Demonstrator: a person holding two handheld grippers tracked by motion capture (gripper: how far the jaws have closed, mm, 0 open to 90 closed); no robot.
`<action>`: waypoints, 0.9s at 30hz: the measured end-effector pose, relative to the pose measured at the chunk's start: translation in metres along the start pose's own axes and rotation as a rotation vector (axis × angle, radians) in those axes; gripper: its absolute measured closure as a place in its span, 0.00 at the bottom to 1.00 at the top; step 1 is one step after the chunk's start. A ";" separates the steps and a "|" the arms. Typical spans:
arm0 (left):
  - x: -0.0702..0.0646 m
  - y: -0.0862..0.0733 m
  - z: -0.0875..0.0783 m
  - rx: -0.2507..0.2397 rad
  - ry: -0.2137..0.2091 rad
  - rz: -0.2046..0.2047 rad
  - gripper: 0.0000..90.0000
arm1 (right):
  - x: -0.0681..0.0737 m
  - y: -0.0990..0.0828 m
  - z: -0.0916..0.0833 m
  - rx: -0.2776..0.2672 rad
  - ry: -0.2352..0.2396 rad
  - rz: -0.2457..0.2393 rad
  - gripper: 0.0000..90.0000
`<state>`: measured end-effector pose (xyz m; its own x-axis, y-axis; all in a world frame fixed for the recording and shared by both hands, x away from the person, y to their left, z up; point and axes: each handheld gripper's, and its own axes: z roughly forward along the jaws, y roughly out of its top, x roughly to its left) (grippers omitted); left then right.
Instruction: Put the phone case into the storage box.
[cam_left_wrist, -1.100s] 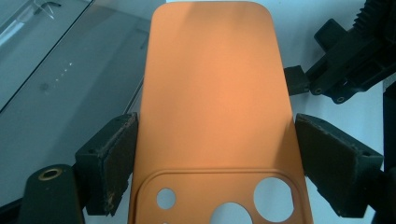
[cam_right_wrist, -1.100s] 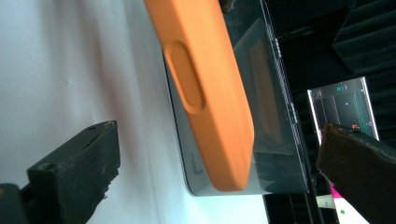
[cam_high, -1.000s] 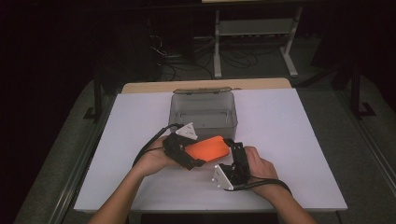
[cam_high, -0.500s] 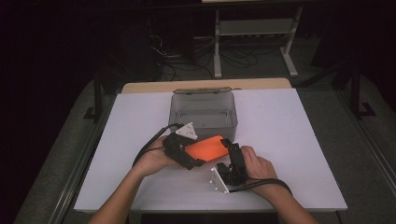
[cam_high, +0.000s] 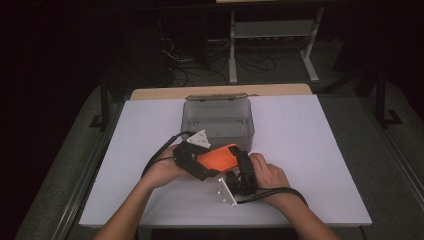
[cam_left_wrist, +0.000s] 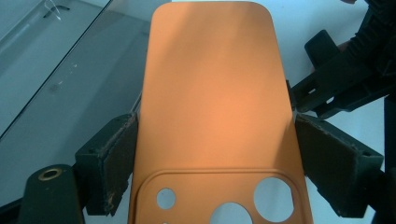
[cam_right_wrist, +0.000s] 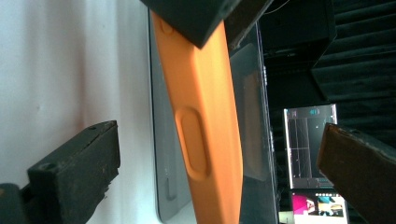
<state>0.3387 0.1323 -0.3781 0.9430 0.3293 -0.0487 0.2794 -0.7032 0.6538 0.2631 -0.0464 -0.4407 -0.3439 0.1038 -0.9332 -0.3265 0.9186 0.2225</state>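
1. the orange silicone phone case sits just above the white desk, right in front of the clear grey plastic box, held up between the two hands.
2. the left gripper has its jaws pinching the case across its width near the camera cutouts, pads flat against both long edges. looks like a solid hold imo.
3. the right gripper has its jaws spread wide, with the case's side edge and button bump running up between them, and neither pad touching it. the other gripper's dark jaw clamps the case at the top of that view.
4. so the step in hand looks like the right gripper taking a grip on the free end, maybe to flex or hand over the case.
5. to do it well: keep the left hand steady, centre the thin edge between the right jaws before closing, and close slowly, since soft silicone will buckle or twist out if pinched off-centre.
6. don't squeeze on the button bump; grab the flatter part beside it.
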 end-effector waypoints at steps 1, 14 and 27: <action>0.000 0.000 0.000 0.002 0.000 0.003 0.18 | 0.000 0.001 0.001 -0.001 -0.001 -0.005 0.00; -0.001 0.000 0.001 0.004 0.000 0.004 0.18 | 0.007 0.007 0.003 -0.009 -0.034 -0.044 0.00; -0.002 0.000 0.004 0.006 -0.001 0.002 0.18 | 0.011 0.010 0.001 -0.020 -0.057 -0.082 0.10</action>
<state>0.3375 0.1291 -0.3803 0.9438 0.3272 -0.0477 0.2781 -0.7076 0.6496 0.2574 -0.0355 -0.4487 -0.2647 0.0506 -0.9630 -0.3689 0.9173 0.1496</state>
